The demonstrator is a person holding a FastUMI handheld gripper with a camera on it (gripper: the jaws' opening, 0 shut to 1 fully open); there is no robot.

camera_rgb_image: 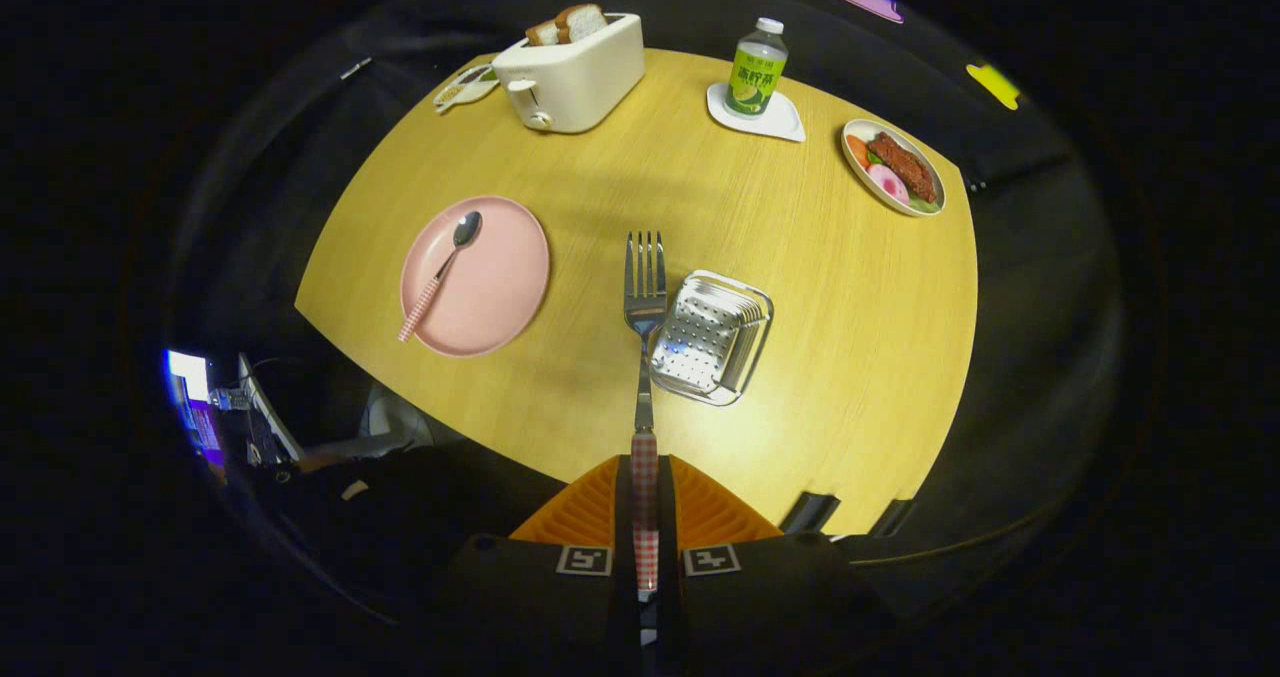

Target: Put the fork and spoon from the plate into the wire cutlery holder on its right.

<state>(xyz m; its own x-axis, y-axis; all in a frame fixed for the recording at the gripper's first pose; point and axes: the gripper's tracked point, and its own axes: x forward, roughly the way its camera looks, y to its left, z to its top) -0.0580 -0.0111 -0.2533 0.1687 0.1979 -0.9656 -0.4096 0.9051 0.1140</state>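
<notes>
Between the fingers of the hand-held gripper (645, 517): fork (645, 297), clamped by its checked handle on both sides, tines pointing forward. Fork is lifted above the desk (800, 257); its head appears just beside the left edge of the wire cutlery holder (712, 337), overlap with the rim hard to judge. Holder is a perforated metal basket lying just ahead and slightly right of the fingers. Left of it, well apart, pink plate (475, 275) with the spoon (440, 275) lying on it, bowl away, checked handle toward the near rim. Beyond: toaster (572, 75) with bread slices, green bottle (756, 69) on a white coaster, food dish (893, 167) far right.
</notes>
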